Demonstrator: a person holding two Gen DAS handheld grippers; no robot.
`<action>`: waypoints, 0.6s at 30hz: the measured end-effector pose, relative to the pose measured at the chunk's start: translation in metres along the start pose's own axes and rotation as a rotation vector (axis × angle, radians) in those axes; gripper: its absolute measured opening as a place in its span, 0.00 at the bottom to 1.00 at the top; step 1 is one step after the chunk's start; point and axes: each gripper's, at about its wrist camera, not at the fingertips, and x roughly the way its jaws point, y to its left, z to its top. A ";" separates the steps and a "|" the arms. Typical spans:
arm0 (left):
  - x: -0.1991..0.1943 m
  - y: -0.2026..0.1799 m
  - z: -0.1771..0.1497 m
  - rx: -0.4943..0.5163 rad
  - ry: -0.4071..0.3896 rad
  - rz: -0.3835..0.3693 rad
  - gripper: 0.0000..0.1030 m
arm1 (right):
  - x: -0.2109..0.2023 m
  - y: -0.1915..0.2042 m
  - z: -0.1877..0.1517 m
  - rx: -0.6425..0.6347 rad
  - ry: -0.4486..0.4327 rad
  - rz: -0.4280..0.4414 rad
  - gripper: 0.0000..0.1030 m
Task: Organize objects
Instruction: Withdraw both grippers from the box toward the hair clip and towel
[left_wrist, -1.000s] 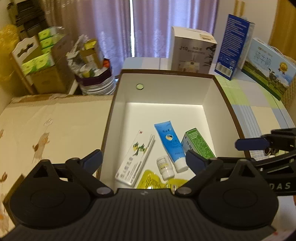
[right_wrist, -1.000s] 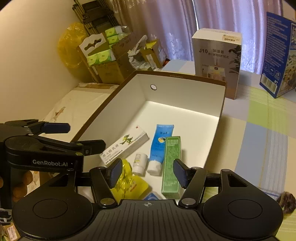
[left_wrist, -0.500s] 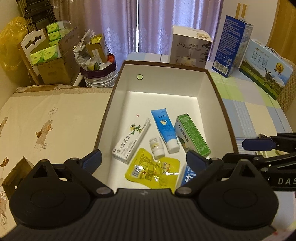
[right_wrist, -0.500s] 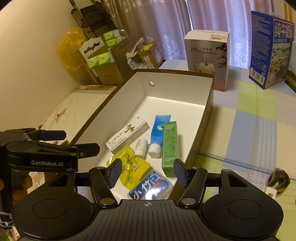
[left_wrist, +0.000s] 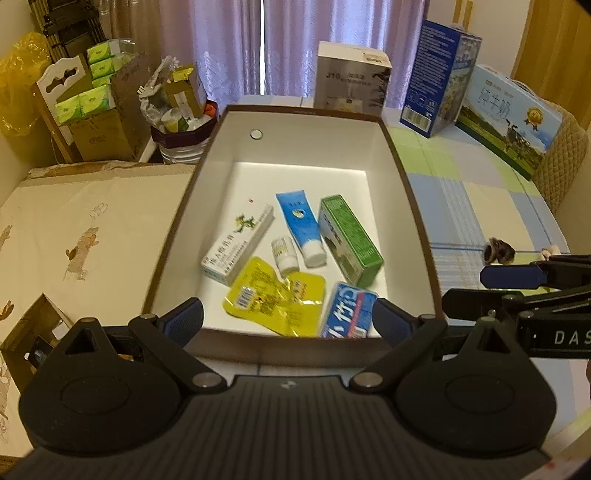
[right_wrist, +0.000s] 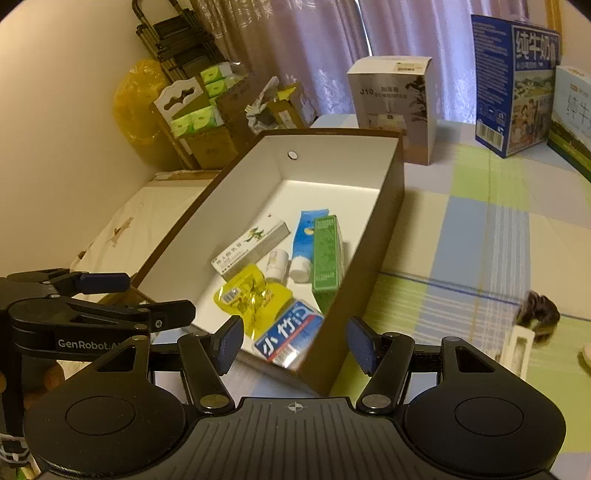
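At the bottom of each wrist view our two claws sit nearest: the left claw (left_wrist: 286, 323) has its jaws spread wide with nothing between them, and the right claw (right_wrist: 293, 341) is likewise released and empty, its jaws framing the near corner of the box without touching it. Both hover just short of the box (left_wrist: 413, 206), which we judge is how we keep the whole tray in sight. Inside, toward the near wall at lower centre, lie the blue packet (left_wrist: 349, 310) and the yellow pouch (left_wrist: 275, 293), the pouch's upper edge touching the small white bottle (left_wrist: 284, 253). Beyond them, side by side, run the white carton (left_wrist: 240, 242), the blue tube (left_wrist: 301, 227) with its cap toward us, and the green carton (left_wrist: 349, 234). All lie flat and close together in the near half, so the gathering looks largely done; the far half is bare. On the patterned bed cover to the right, a small dark object (right_wrist: 537, 312) lies well apart from the box, perhaps still to collect. Farthest, along the upper edge, a humidifier box (left_wrist: 351, 79) and milk cartons (left_wrist: 439, 75) stand upright before the curtains.
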 end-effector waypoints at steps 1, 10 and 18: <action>-0.001 -0.004 -0.002 0.000 0.003 -0.002 0.94 | -0.002 -0.002 -0.002 0.003 0.001 0.001 0.57; -0.008 -0.031 -0.016 0.001 0.022 0.001 0.94 | -0.024 -0.020 -0.021 0.027 0.010 0.007 0.57; -0.011 -0.056 -0.024 0.011 0.031 0.004 0.94 | -0.042 -0.045 -0.036 0.057 0.025 0.002 0.57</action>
